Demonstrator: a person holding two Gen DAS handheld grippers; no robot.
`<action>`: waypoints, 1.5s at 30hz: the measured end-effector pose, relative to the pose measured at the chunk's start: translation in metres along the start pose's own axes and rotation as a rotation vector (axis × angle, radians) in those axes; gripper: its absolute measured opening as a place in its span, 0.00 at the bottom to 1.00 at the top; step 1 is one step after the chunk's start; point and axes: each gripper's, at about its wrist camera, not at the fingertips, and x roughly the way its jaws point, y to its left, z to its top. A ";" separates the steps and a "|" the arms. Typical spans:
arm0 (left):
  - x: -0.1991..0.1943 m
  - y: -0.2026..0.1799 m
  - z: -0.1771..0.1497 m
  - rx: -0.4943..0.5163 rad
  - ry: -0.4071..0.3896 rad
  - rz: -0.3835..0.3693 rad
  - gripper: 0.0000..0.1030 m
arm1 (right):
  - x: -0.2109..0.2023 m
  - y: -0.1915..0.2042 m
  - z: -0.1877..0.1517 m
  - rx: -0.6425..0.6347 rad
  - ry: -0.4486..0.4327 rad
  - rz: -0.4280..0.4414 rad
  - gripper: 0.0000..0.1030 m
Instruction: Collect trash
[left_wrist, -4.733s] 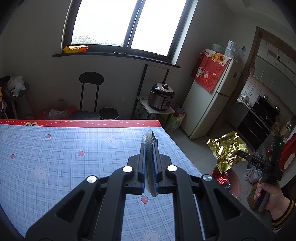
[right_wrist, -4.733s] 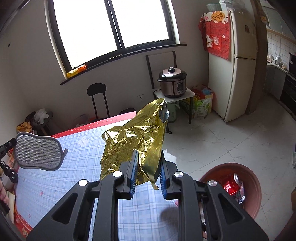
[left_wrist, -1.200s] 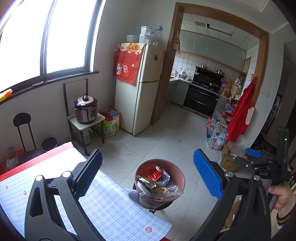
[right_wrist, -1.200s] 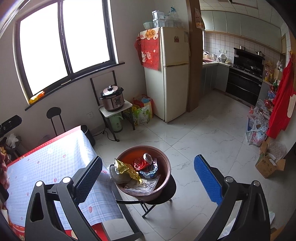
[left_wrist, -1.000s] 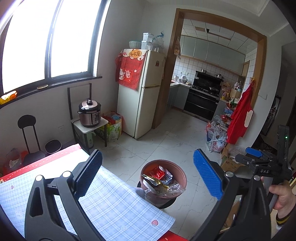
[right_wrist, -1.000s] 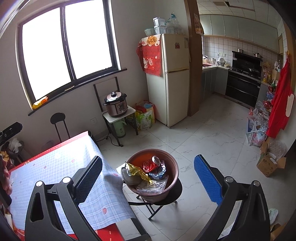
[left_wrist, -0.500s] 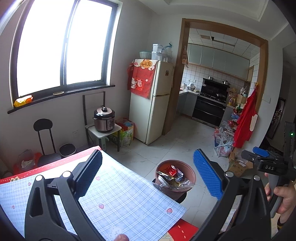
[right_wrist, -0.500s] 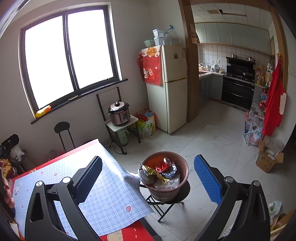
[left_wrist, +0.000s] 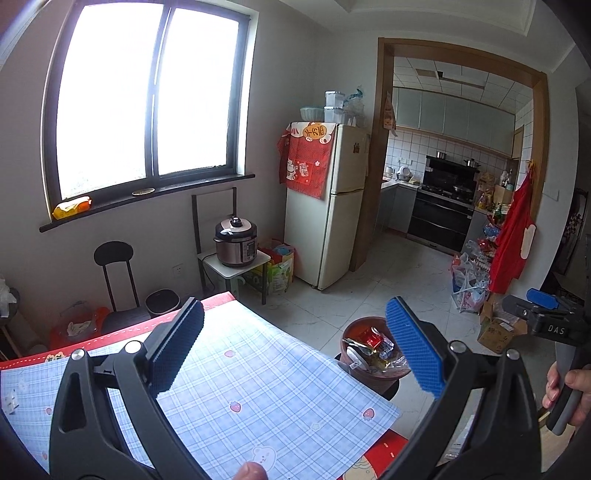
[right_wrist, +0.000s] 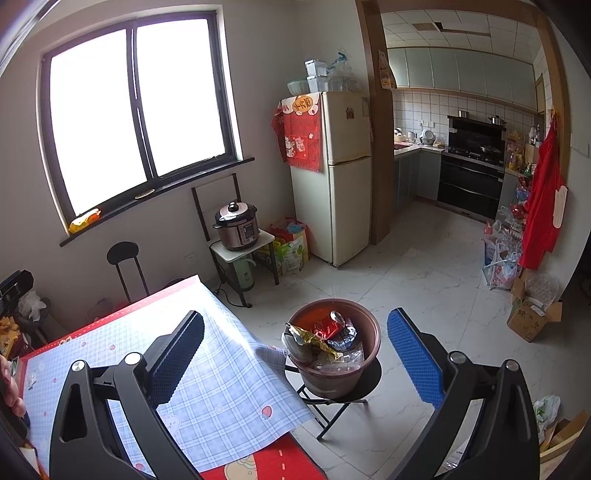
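Note:
A brown round bin (right_wrist: 334, 376) stands on a small black folding stool beside the table corner. It holds the gold foil wrapper (right_wrist: 312, 338), a red can and clear plastic. The bin also shows in the left wrist view (left_wrist: 369, 376). My left gripper (left_wrist: 293, 345) is open and empty above the table. My right gripper (right_wrist: 295, 354) is open and empty, above and short of the bin. The right gripper also shows at the right edge of the left wrist view (left_wrist: 543, 314), held by a hand.
The table with a blue checked cloth (left_wrist: 258, 391) over red fills the lower left. A rice cooker (right_wrist: 236, 225) sits on a small stand by the wall, next to a fridge (right_wrist: 340, 173). Bags and boxes (right_wrist: 528, 314) lie on the tiled floor at right.
Both grippers, once shut on a mesh pad and the gold wrapper, are now open and empty; both items lie in the bin. Both views have pulled back and up from the bin.

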 end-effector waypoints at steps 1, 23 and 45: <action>-0.001 0.001 0.000 -0.004 -0.002 -0.005 0.94 | 0.000 0.000 0.001 -0.002 0.000 0.000 0.95; 0.012 -0.007 0.002 -0.013 -0.002 0.029 0.94 | 0.000 -0.006 0.003 -0.010 -0.013 -0.029 0.95; 0.018 -0.023 0.002 0.027 -0.015 0.077 0.95 | 0.001 -0.014 0.005 -0.003 -0.018 -0.043 0.95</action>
